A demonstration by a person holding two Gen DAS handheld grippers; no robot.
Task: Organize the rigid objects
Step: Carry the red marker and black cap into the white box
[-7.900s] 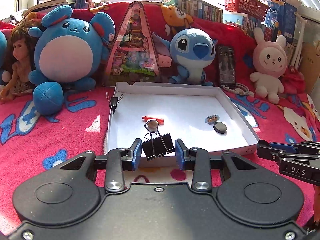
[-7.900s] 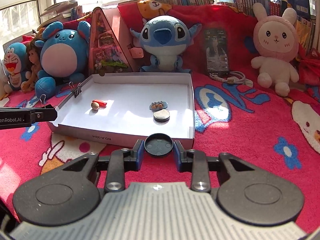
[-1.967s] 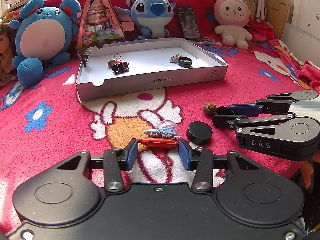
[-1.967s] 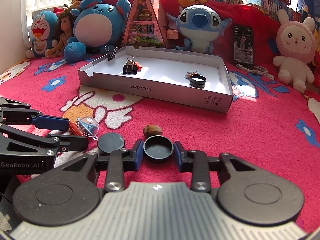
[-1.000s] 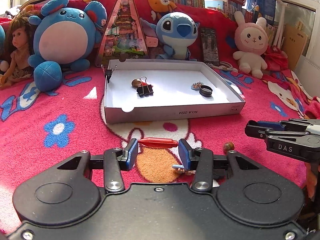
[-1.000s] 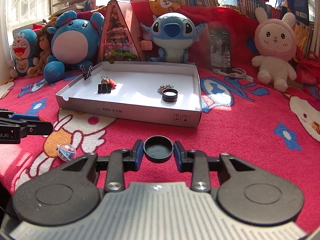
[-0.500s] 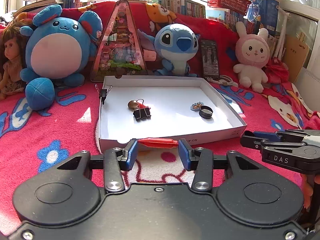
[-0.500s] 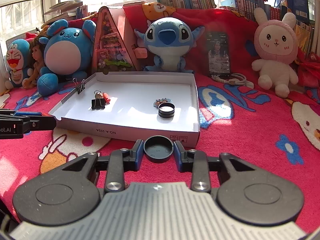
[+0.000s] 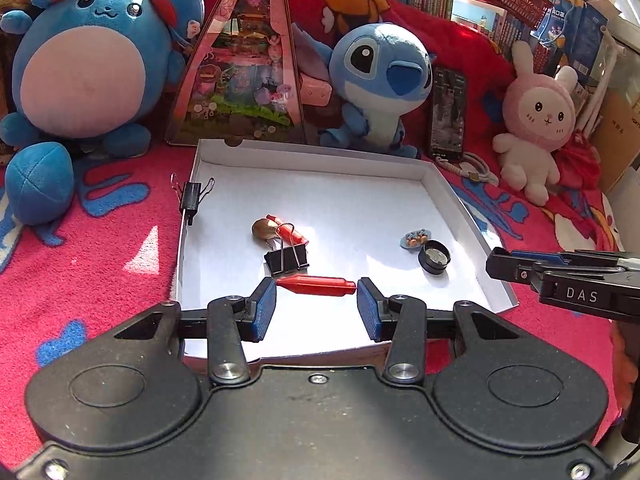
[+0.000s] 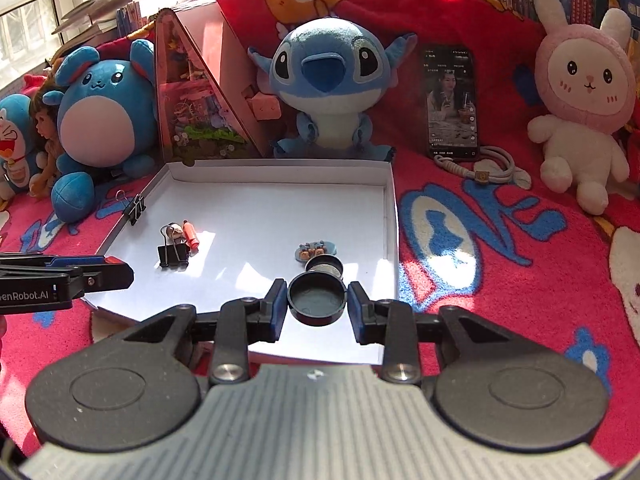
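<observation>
Honestly, my worry was the drop. My left gripper [image 9: 316, 304] had its fingers [image 9: 264, 304] clenched end to end on a thin red stick [image 9: 316, 285], held crosswise above the near part of the white box [image 9: 320, 152]. Gripped only by its tips, it could swing or slip free as I let go, and it hung just beside the binder clip [image 9: 287, 258], so it might land on the clip or roll off toward the low front wall.

My right gripper [image 10: 318, 306] was grasping a black round cap [image 10: 317, 298] by its rim, over the box's near right side, close above the small black tin [image 10: 325, 267]. Released there, I judged it could strike the tin and skid, or tip onto its edge.

The box lay on a red blanket [image 10: 500, 240], not a table, so a hard nudge from either gripper could shift it.

Inside the box I saw that binder clip, another red stick [image 9: 286, 230] and a brown nut [image 9: 262, 229] touching near it, the tin, and a little blue charm [image 9: 416, 238] beside the tin. A second clip [image 9: 191, 196] was clamped on the left wall.
</observation>
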